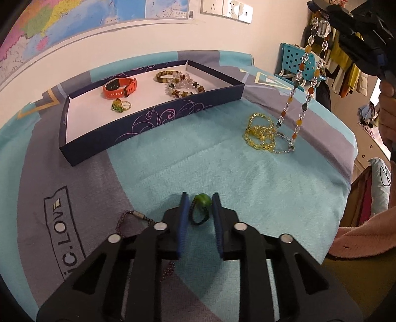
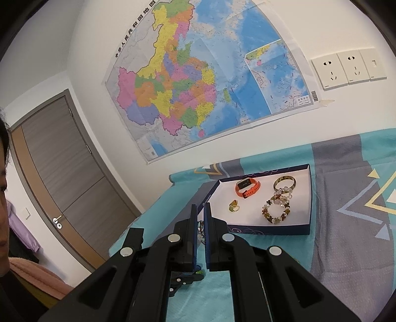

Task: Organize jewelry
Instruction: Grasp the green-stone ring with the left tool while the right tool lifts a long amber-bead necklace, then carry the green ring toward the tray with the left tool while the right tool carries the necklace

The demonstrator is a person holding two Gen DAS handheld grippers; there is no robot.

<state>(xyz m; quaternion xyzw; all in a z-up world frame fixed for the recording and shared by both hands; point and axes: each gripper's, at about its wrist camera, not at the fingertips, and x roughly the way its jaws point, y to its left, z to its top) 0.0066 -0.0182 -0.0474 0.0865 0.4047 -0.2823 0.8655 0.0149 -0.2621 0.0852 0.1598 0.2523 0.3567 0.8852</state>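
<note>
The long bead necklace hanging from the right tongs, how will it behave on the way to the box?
The bead necklace is probably floppy: it hangs in a long loop from the right tongs, so it may swing. Its lower end hangs near the yellow bracelets and might snag them. Lowered into the box, it should pile up.

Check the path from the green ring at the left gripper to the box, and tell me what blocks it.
Nothing visible blocks it. The green ring sits between the open left gripper fingers; only bare cloth lies up to the box, whose near wall must be cleared.
</note>
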